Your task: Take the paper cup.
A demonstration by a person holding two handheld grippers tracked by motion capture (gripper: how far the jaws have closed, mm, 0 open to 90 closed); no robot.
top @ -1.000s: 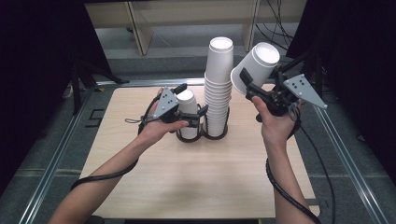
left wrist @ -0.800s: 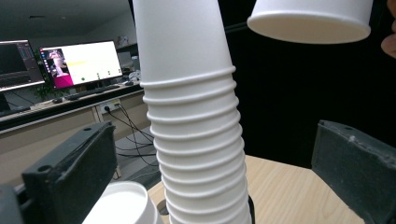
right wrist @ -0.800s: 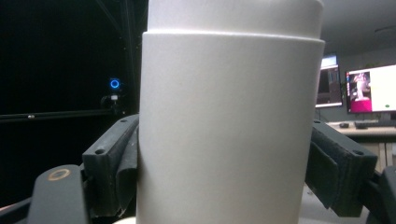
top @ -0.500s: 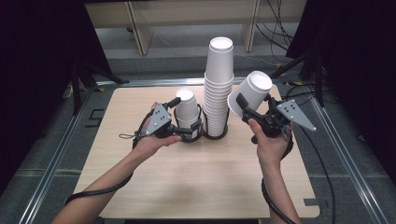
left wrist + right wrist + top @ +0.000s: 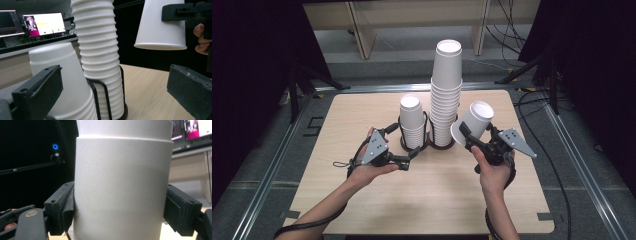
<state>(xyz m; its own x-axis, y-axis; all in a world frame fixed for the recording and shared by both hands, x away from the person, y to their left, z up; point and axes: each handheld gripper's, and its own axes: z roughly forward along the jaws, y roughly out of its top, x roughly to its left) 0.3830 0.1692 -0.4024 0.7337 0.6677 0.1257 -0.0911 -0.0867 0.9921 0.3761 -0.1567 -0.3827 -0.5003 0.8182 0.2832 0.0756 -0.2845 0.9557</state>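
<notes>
Right gripper [image 5: 473, 134] clamps single white paper cup [image 5: 472, 122], inverted and tilted, off table, just right of tall cup stack [image 5: 446, 95]. Left gripper [image 5: 414, 152] jaws wide apart, holding nothing, near short cup stack [image 5: 412, 121] in black wire holder [image 5: 427, 145].

Risks: thin smooth paper wall could buckle under squeeze; tilted cup may bump tall ribbed stack, toppling it. Wooden table [image 5: 362, 200] matte, flat.

Tall cup stack [image 5: 446, 97] & short stack [image 5: 412, 122] block table [image 5: 437, 195] mid; front w/ sides open.
</notes>
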